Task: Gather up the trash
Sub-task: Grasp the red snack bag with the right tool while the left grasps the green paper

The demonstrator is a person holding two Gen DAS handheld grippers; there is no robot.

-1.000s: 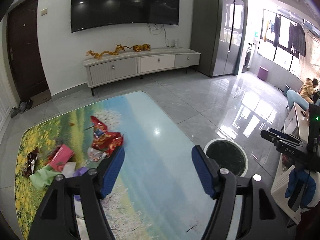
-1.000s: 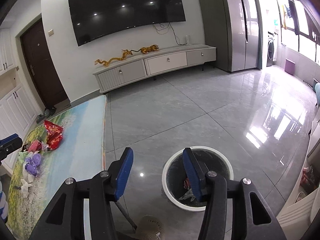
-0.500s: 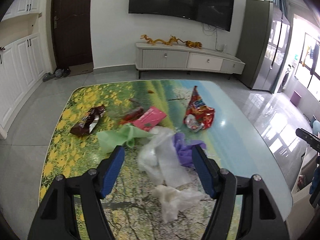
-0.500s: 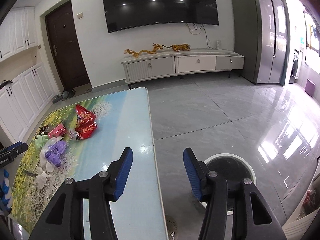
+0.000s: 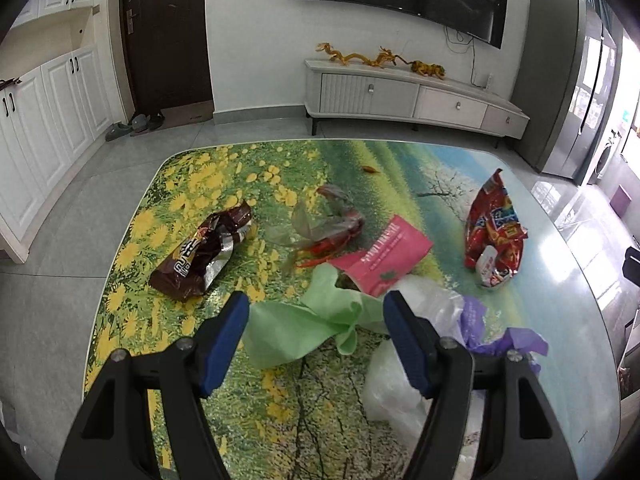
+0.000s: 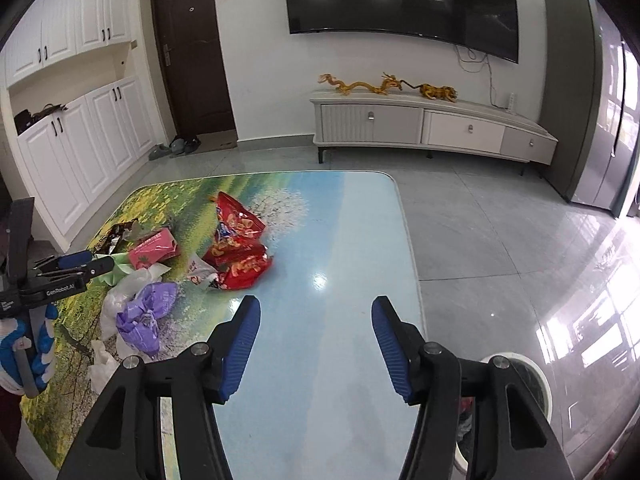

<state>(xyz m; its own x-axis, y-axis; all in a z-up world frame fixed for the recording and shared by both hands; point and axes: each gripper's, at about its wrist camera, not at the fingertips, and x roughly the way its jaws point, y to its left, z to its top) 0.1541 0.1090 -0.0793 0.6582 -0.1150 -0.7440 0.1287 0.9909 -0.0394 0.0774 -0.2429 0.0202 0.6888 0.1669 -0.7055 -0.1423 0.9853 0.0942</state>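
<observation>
Trash lies on the picture-printed table (image 5: pixel 192 184): a green bag (image 5: pixel 304 324), a brown wrapper (image 5: pixel 200 252), a pink packet (image 5: pixel 384 256), a red snack bag (image 5: pixel 494 232), a clear bag (image 5: pixel 400 380) and a purple bag (image 5: pixel 500 340). My left gripper (image 5: pixel 316 340) is open and empty, its jaws on either side of the green bag, just above it. My right gripper (image 6: pixel 316 344) is open and empty over the bare blue part of the table (image 6: pixel 340 240), right of the red snack bag (image 6: pixel 240 248) and purple bag (image 6: pixel 148 316). The white bin (image 6: pixel 528 384) stands on the floor at lower right.
A crumpled clear-and-red wrapper (image 5: pixel 328 228) lies mid-table. The left gripper (image 6: pixel 60 268) shows at the left edge of the right wrist view. A TV console (image 6: pixel 432 128), white cabinets (image 6: pixel 80 140) and a door (image 6: pixel 192 52) line the walls.
Both grippers swung left from the bin toward the table. The left gripper moved in close over the green bag; the right gripper now hangs over the table, with the bin at its lower right.
</observation>
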